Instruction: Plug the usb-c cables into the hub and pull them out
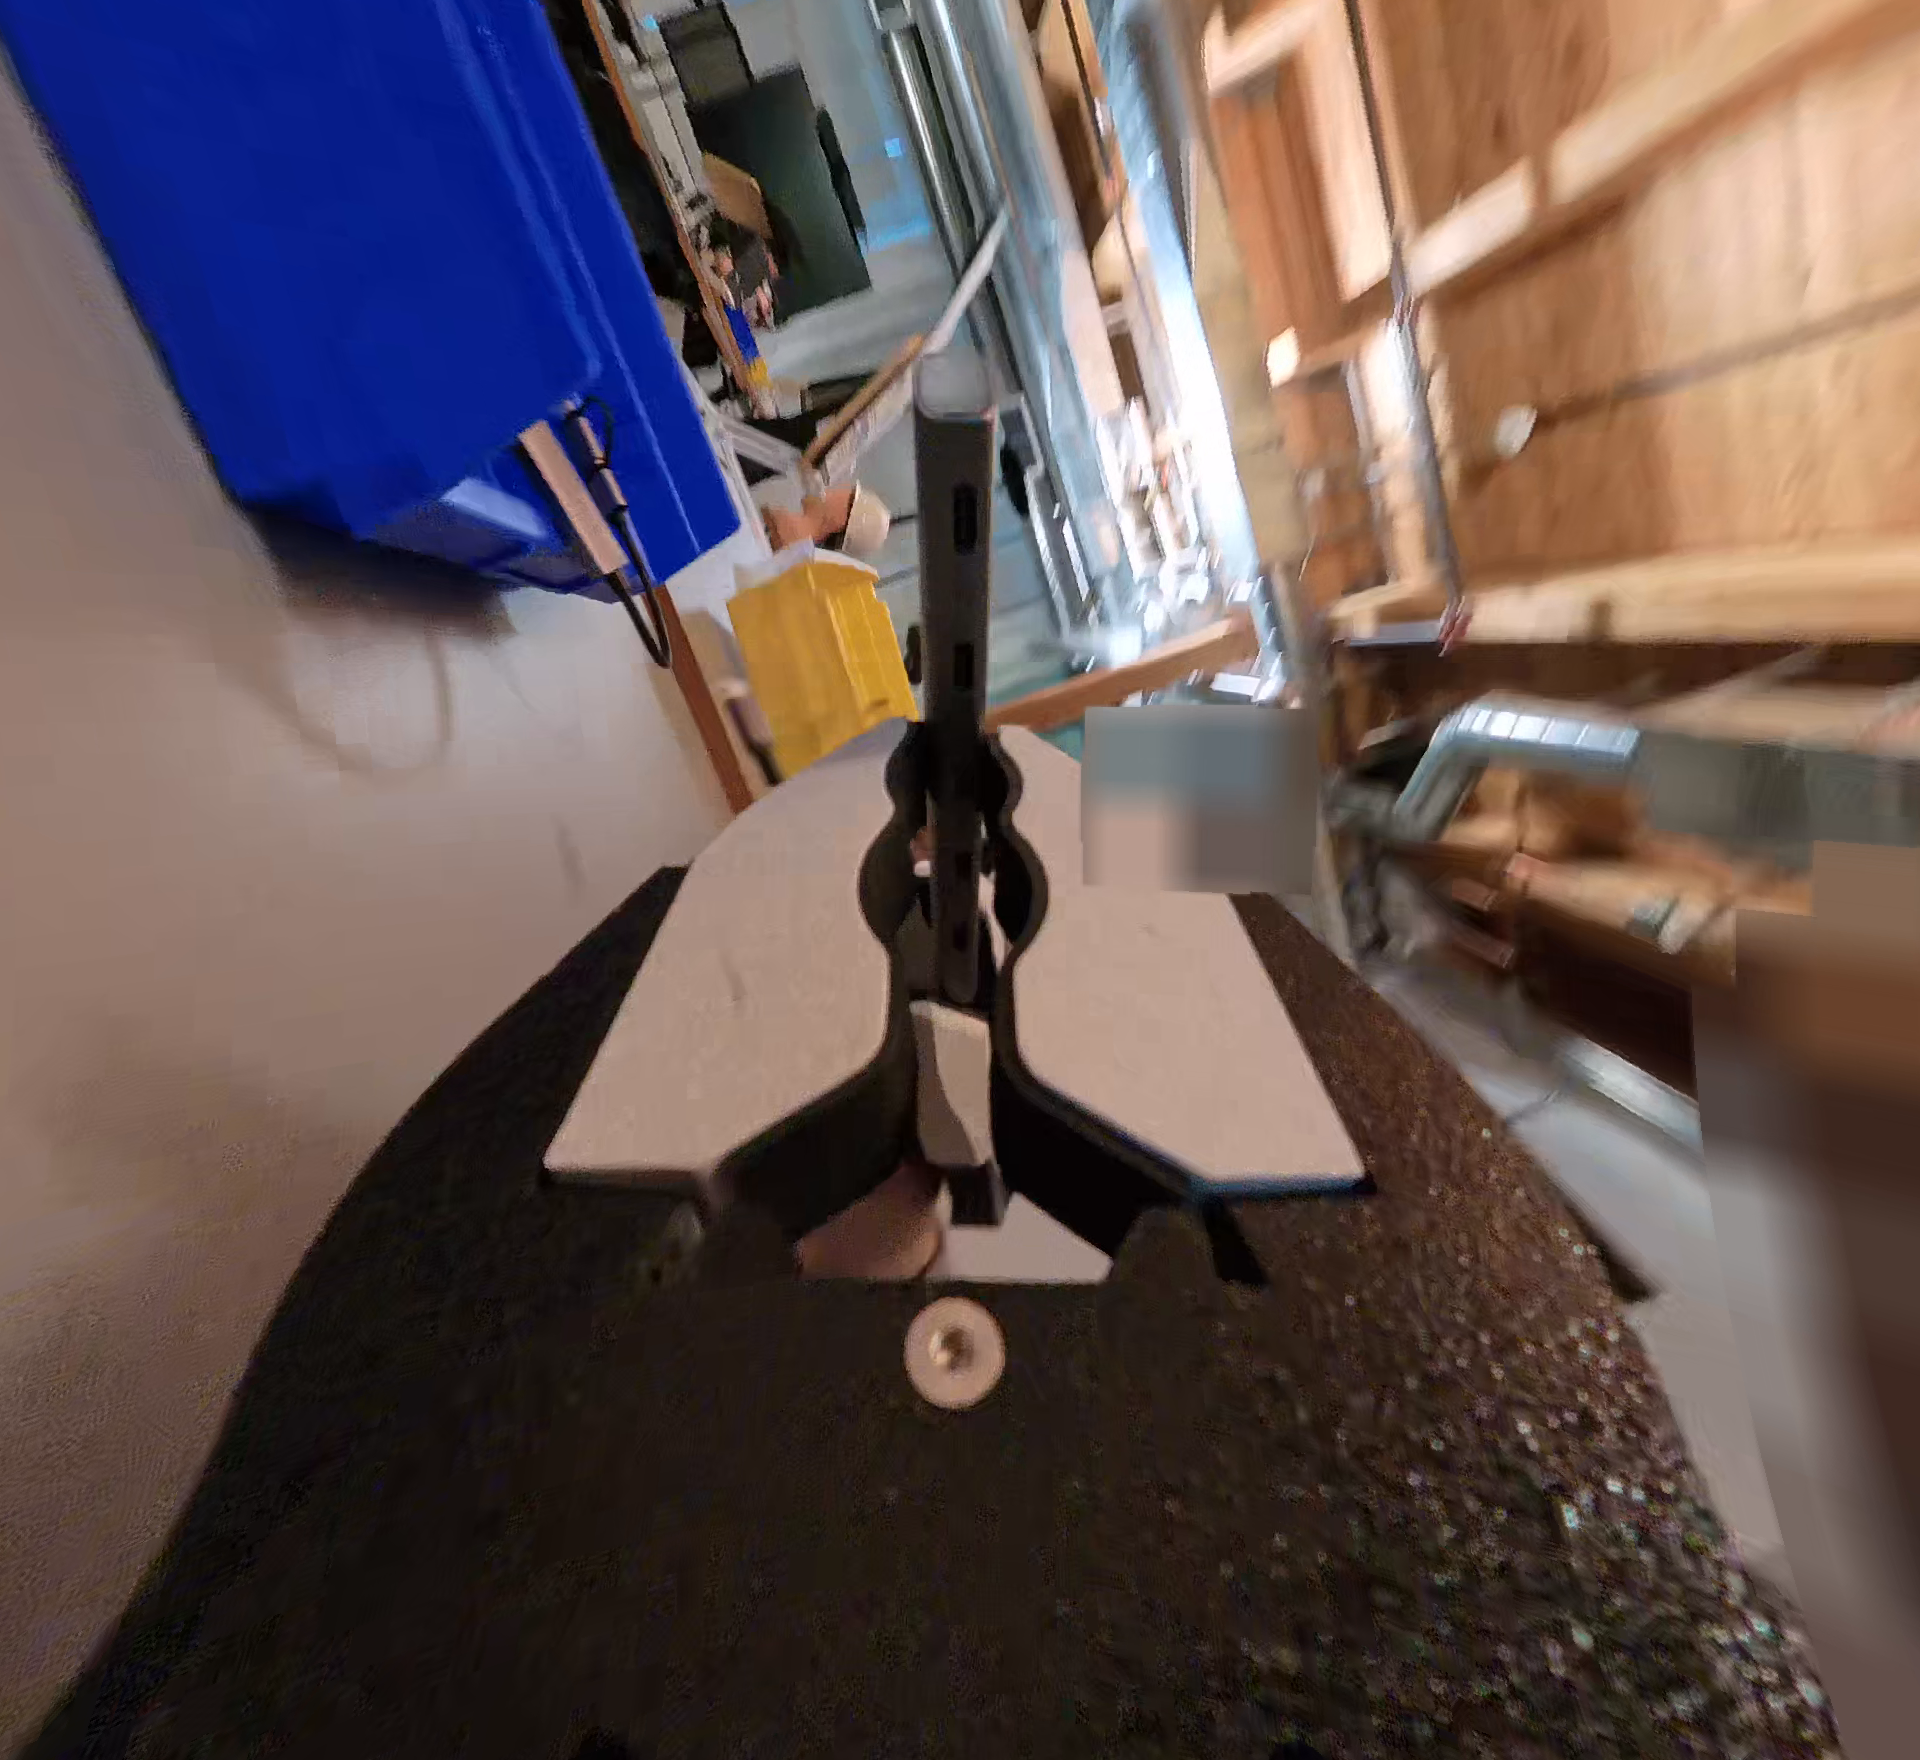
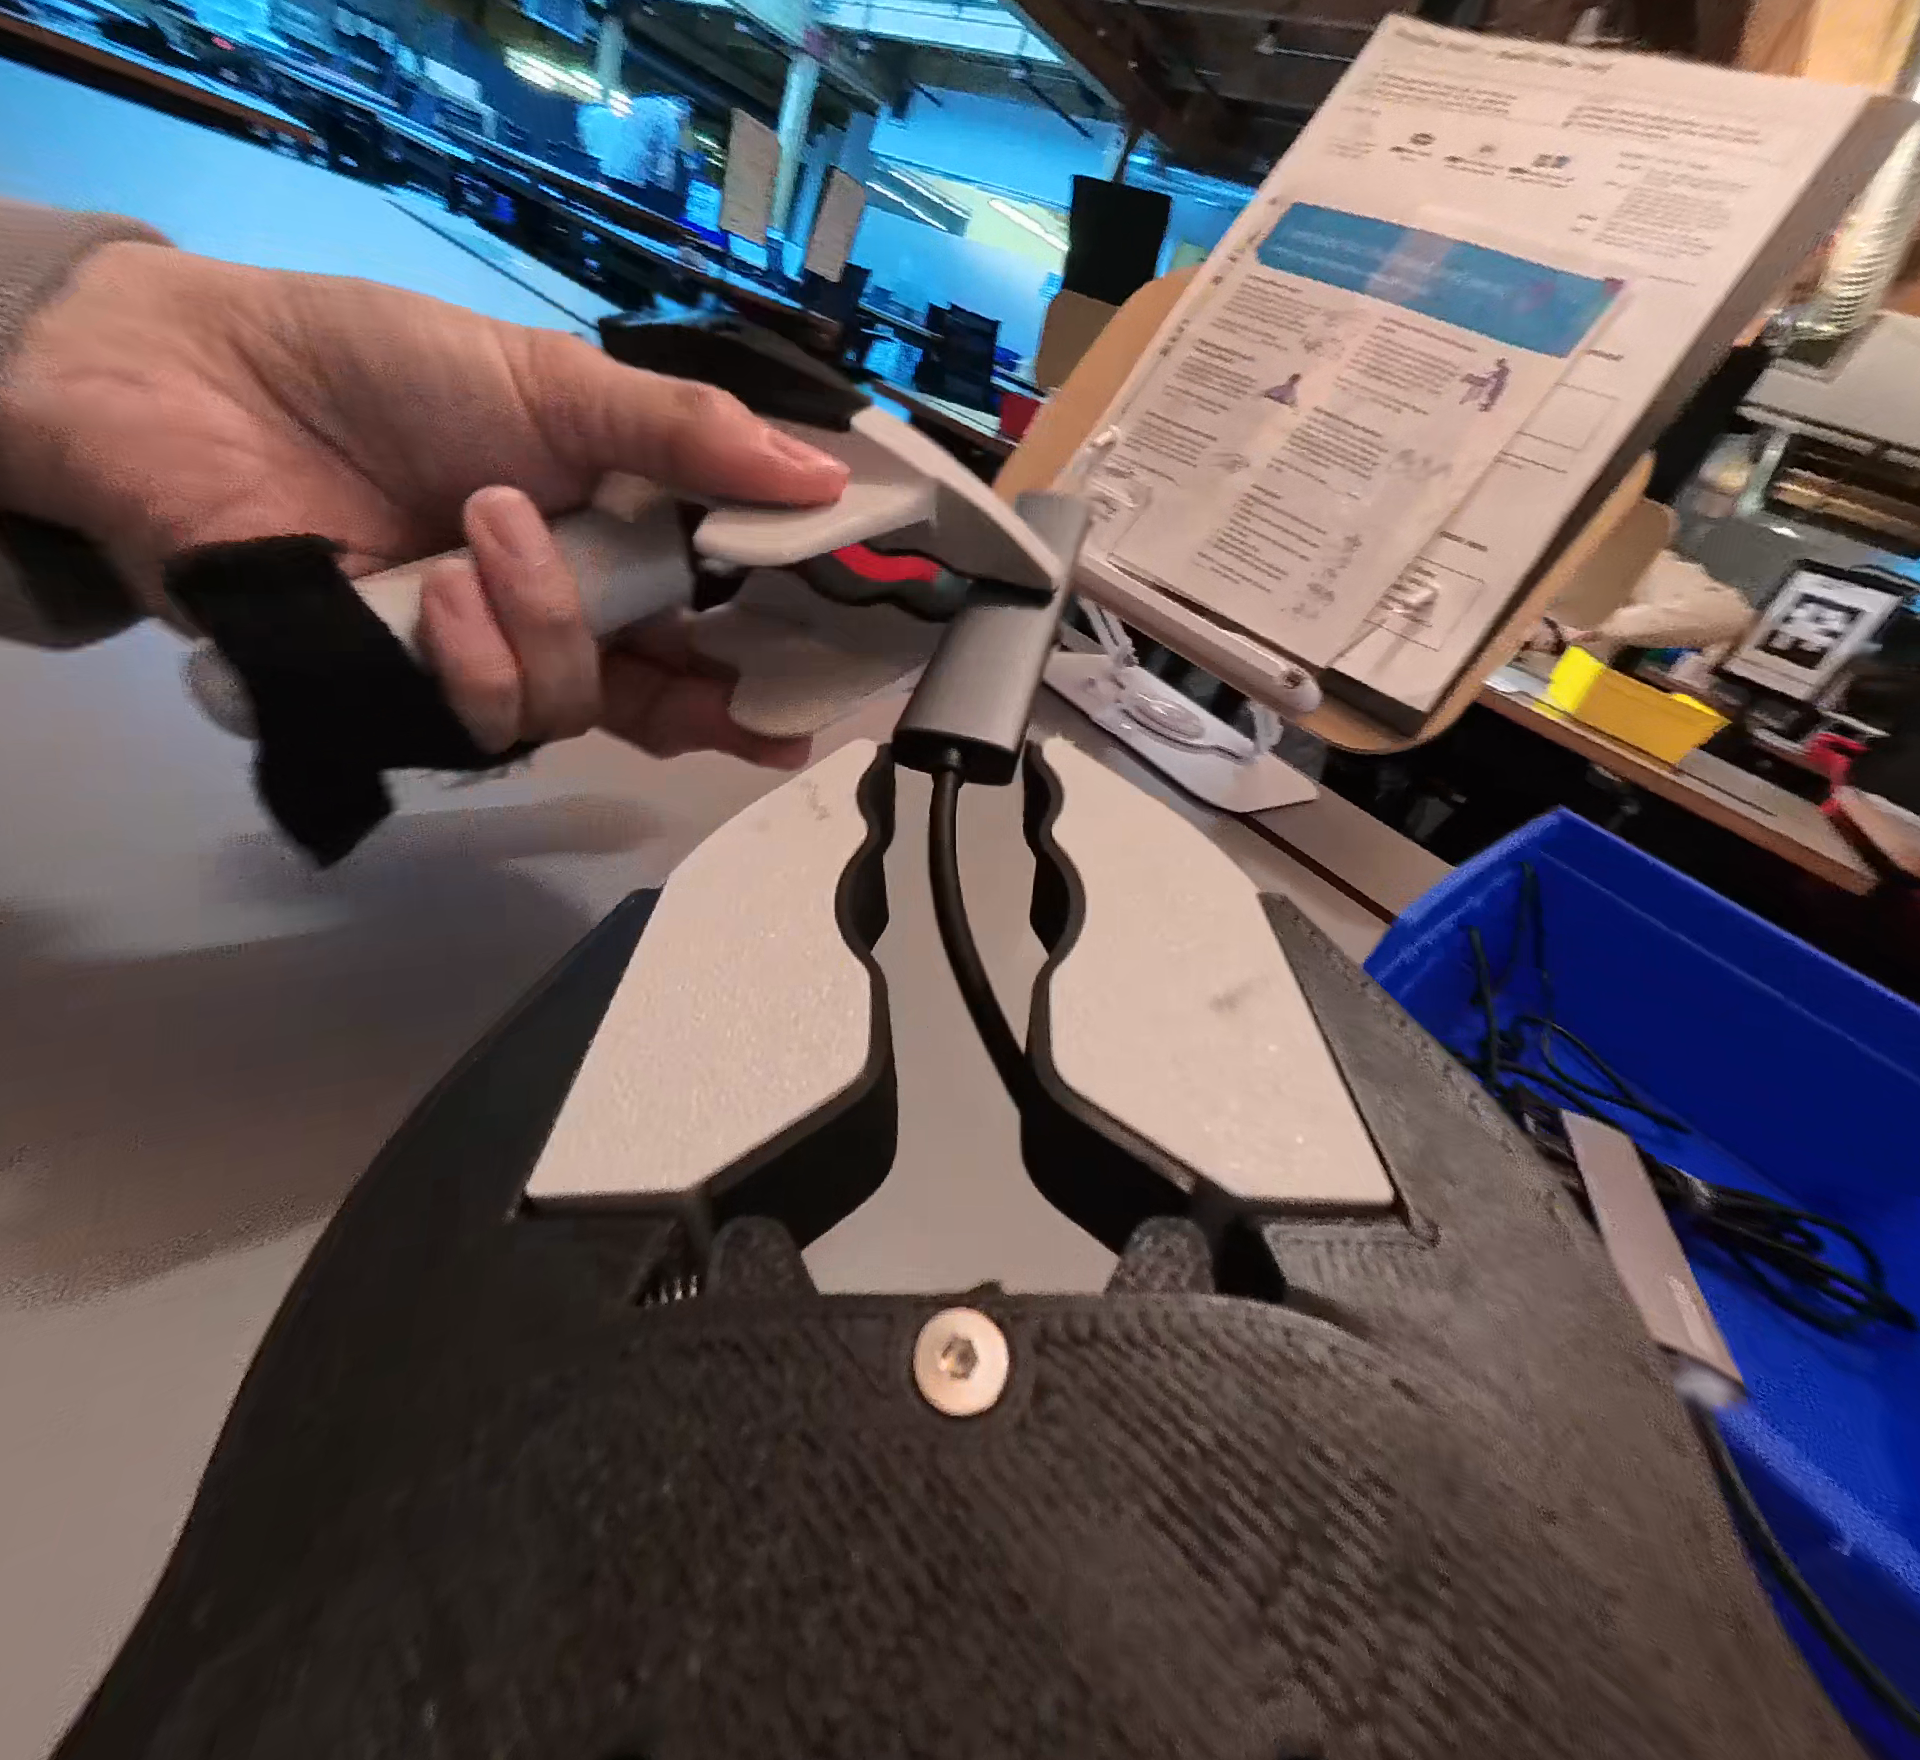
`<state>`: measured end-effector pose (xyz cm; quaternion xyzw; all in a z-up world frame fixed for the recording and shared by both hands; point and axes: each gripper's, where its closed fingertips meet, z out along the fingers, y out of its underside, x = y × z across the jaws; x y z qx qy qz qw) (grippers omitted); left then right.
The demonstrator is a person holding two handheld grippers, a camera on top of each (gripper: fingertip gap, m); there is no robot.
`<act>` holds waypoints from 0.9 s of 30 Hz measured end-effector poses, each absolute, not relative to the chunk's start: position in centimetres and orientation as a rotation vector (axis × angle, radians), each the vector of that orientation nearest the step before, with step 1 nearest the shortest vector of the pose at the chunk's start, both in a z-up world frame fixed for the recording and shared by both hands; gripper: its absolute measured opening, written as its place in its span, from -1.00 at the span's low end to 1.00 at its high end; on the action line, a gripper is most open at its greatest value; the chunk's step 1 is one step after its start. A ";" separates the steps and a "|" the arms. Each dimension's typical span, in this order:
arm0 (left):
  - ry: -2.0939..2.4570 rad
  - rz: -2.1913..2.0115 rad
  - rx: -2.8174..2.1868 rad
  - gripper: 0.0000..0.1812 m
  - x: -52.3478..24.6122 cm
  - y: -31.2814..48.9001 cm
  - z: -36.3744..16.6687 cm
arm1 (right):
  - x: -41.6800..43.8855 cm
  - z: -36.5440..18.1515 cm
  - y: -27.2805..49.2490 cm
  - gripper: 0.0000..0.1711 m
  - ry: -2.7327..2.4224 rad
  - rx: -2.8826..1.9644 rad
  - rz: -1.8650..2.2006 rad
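Note:
My left gripper (image 1: 951, 754) is shut on a dark grey hub (image 1: 954, 567), held edge-on with its row of ports facing the camera. In the right wrist view a hand (image 2: 343, 422) holds the left gripper (image 2: 997, 588), which clamps the hub (image 2: 982, 661) above the table. My right gripper (image 2: 956, 765) is open just below the hub's lower end. The hub's own black cable (image 2: 966, 931) runs down between the fingers without being pinched. Loose black cables (image 2: 1662, 1191) and a silvery bar (image 2: 1631, 1232) lie in a blue bin (image 2: 1558, 921) at the right.
The blue bin (image 1: 343, 183) also shows at upper left in the left wrist view, with a yellow bin (image 1: 821, 661) behind it. A document stand with printed sheets (image 2: 1403, 380) stands on the grey table (image 2: 208, 983) behind the hub. Wooden shelving (image 1: 1610, 256) lies beyond.

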<state>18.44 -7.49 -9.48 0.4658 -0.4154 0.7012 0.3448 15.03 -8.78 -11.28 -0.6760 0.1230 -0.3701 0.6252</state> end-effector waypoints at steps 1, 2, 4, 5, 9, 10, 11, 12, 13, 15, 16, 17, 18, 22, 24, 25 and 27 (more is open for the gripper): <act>-1.011 1.805 1.245 -0.91 18.7 -7.4 -10.0 | 15.4 -11.4 -8.8 -0.68 0.312 -1.539 -0.883; -0.989 1.795 1.275 -0.90 18.7 -7.5 -10.5 | 15.5 -11.3 -8.8 -0.64 0.333 -1.515 -0.898; -1.006 1.803 1.328 -0.91 18.7 -7.6 -11.2 | 15.6 -11.4 -8.3 -0.65 0.356 -1.491 -0.887; -0.994 1.807 1.340 -0.90 18.7 -7.6 -11.2 | 16.0 -11.7 -8.4 -0.69 0.397 -1.497 -0.905; -1.020 1.829 1.363 -0.90 18.8 -7.5 -10.6 | 16.2 -11.8 -8.4 -0.70 0.431 -1.483 -0.945; -1.014 1.827 1.363 -0.90 18.8 -7.5 -10.5 | 16.2 -11.7 -8.3 -0.70 0.435 -1.469 -0.936; -1.013 1.836 1.361 -0.90 18.8 -7.5 -10.4 | 16.1 -11.7 -8.2 -0.70 0.443 -1.467 -0.915; -1.015 1.843 1.360 -0.90 18.9 -7.5 -10.3 | 16.2 -11.8 -8.2 -0.71 0.456 -1.463 -0.904; -1.017 1.845 1.357 -0.90 18.8 -7.6 -10.2 | 16.1 -11.7 -8.1 -0.72 0.460 -1.454 -0.897; -1.019 1.850 1.357 -0.90 18.8 -7.7 -10.2 | 16.1 -11.8 -8.2 -0.72 0.481 -1.449 -0.881; -1.029 1.851 1.354 -0.90 18.8 -7.7 -10.3 | 16.1 -11.9 -8.3 -0.72 0.497 -1.460 -0.874; -1.057 1.855 1.339 -0.90 18.8 -7.8 -10.4 | 16.1 -11.9 -8.3 -0.72 0.496 -1.463 -0.877; -1.116 1.872 1.314 -0.90 18.6 -7.8 -10.3 | 16.0 -11.9 -8.3 -0.72 0.494 -1.456 -0.874; -1.680 2.037 1.178 -0.72 17.9 -6.3 -9.1 | 16.1 -11.4 -9.0 -0.72 0.559 -1.368 -0.786; -1.967 2.102 1.107 -0.68 17.9 -3.7 -7.8 | 16.5 -11.7 -10.1 -0.72 0.584 -1.355 -0.776; -2.112 2.121 1.110 -0.65 18.3 -1.8 -7.2 | 16.8 -11.8 -10.6 -0.72 0.596 -1.347 -0.775; -2.415 2.097 1.240 -0.60 20.0 3.6 -6.4 | 17.1 -12.1 -11.4 -0.72 0.624 -1.324 -0.756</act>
